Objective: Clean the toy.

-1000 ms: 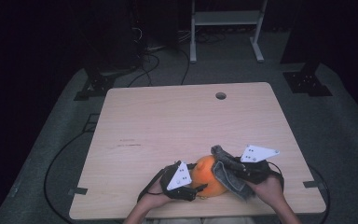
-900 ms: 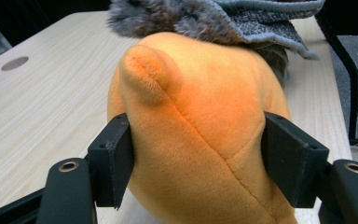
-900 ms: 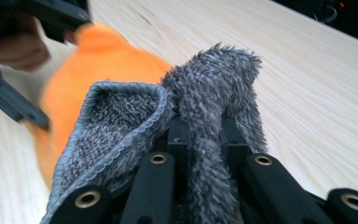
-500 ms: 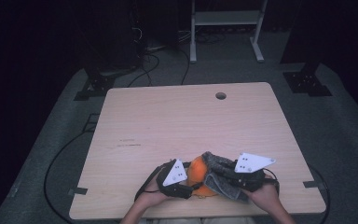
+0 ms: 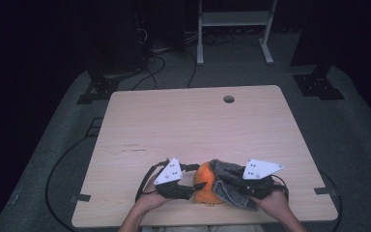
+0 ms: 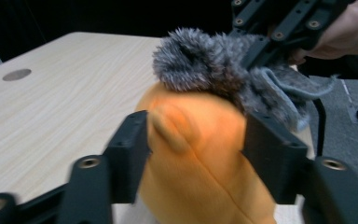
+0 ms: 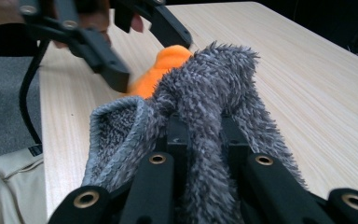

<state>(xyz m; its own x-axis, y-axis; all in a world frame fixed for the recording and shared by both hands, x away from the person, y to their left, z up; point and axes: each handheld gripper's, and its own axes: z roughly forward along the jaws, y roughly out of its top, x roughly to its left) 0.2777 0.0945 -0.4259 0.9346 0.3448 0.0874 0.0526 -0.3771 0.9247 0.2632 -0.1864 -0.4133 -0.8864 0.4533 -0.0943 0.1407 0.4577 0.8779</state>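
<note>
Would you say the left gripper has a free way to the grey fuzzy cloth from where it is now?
Probably not: the left gripper has its jaws around the orange plush, and the grey fuzzy cloth sits beyond it, clamped in the right gripper.

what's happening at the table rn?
A person works two handheld grippers at the near edge of the table. The left gripper has its jaws closed around an orange plush object. The right gripper is shut on a grey fuzzy cloth, holding it against the top of the orange object.
</note>
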